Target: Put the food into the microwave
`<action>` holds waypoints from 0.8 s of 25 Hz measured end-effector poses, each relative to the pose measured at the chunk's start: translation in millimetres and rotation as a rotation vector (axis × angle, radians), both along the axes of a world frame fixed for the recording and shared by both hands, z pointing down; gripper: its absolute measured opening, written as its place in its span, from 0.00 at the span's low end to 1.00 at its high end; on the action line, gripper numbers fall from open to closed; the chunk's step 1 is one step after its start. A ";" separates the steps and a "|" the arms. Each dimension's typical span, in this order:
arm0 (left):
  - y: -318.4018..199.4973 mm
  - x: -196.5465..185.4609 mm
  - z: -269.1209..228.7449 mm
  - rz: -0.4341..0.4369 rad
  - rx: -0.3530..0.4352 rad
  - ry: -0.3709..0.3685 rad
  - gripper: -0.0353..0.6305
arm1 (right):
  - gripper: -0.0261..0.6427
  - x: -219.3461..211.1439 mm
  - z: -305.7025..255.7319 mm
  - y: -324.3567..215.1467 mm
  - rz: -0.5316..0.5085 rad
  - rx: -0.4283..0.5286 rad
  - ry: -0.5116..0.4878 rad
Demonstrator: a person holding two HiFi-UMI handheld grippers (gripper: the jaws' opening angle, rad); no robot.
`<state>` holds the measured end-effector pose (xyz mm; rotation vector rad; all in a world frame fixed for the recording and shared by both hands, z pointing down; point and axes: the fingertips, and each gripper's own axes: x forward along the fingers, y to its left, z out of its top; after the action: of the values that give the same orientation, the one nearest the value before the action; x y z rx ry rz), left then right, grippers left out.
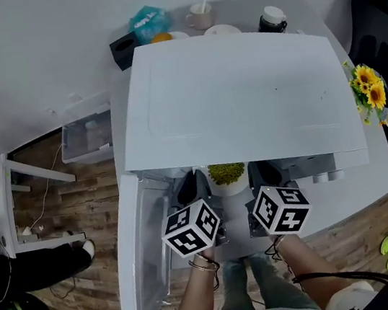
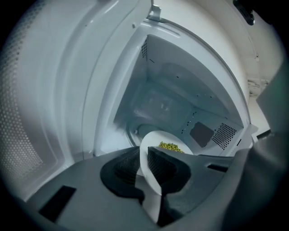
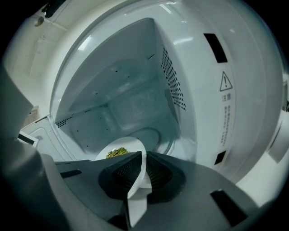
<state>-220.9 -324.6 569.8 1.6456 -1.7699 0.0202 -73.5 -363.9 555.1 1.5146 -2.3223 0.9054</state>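
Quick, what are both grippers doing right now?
Left gripper: shut on the rim of the plate.
Right gripper: shut on the same plate's other side.

A warning triangle [image 3: 225, 81] with "注意" beneath it stands on the microwave [image 3: 253, 94] front frame; the smaller print below is unreadable.

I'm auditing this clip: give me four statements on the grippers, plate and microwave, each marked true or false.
1. The left gripper and the right gripper are both shut on the plate at its rim. True.
2. The microwave door is closed. False: it hangs open.
3. The plate carries green food. True.
4. The sunflowers stand left of the microwave in the head view. False: they stand to its right.
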 end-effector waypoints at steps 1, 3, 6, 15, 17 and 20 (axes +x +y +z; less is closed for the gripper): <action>-2.5 0.0 -0.1 0.001 0.003 0.000 0.14 | 0.11 0.1 0.2 -2.2 0.007 0.002 -0.001; -7.2 -0.7 -0.5 0.002 0.008 -0.006 0.14 | 0.11 -0.1 0.8 -5.8 0.018 0.004 -0.002; -13.5 -2.2 -1.4 0.002 0.015 -0.020 0.14 | 0.11 -1.1 1.4 -10.0 0.030 0.009 -0.003; -25.2 -4.9 0.7 -0.002 0.023 -0.047 0.14 | 0.11 -3.9 4.3 -19.3 0.073 0.029 0.006; -28.0 -5.3 -0.5 0.000 0.027 -0.053 0.14 | 0.11 -4.1 4.2 -21.2 0.083 0.033 0.009; -32.4 -6.3 -1.6 0.002 0.029 -0.066 0.14 | 0.11 -5.0 5.2 -24.0 0.090 0.035 0.016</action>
<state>-227.2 -357.0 568.2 1.6852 -1.8260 0.0511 -78.5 -388.0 560.3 1.6466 -2.2864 0.8753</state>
